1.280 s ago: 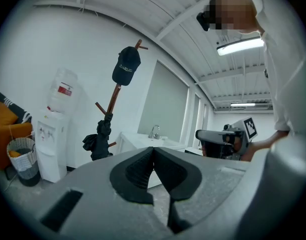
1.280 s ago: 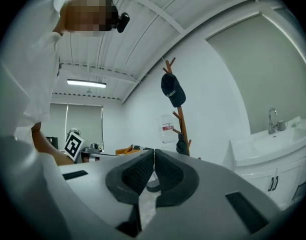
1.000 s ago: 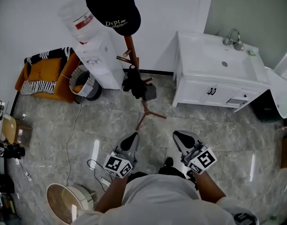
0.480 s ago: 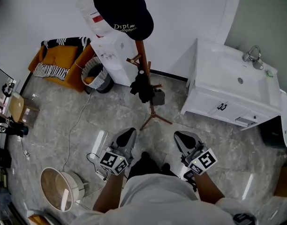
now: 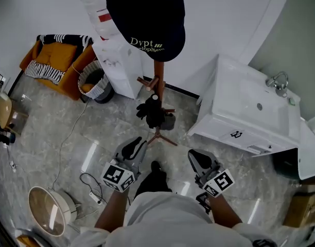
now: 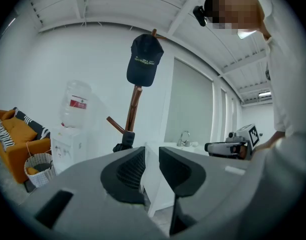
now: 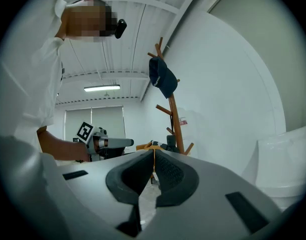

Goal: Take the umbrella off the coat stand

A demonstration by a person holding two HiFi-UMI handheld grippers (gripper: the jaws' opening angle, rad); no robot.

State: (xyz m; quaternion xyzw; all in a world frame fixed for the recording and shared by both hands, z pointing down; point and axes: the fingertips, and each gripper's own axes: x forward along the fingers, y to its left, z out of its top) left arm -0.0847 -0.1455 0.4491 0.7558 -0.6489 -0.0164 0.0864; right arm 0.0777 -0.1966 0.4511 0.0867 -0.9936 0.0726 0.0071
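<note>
Approach step: our left gripper point(image 5: 133, 148) has just been opening, jaws empty; our right gripper point(image 5: 198, 159) is clenched, empty. Next we reach the black umbrella point(image 5: 153, 112) on the coat stand point(image 5: 158, 76).

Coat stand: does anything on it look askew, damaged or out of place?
Nothing stands out: the coat stand is on its legs, cap on top, folded black umbrella hanging at a lower peg.

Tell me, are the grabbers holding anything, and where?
Nothing is held. The left gripper has just been opening its jaws, empty; the right gripper is shut on nothing. The umbrella hangs on the coat stand.
</note>
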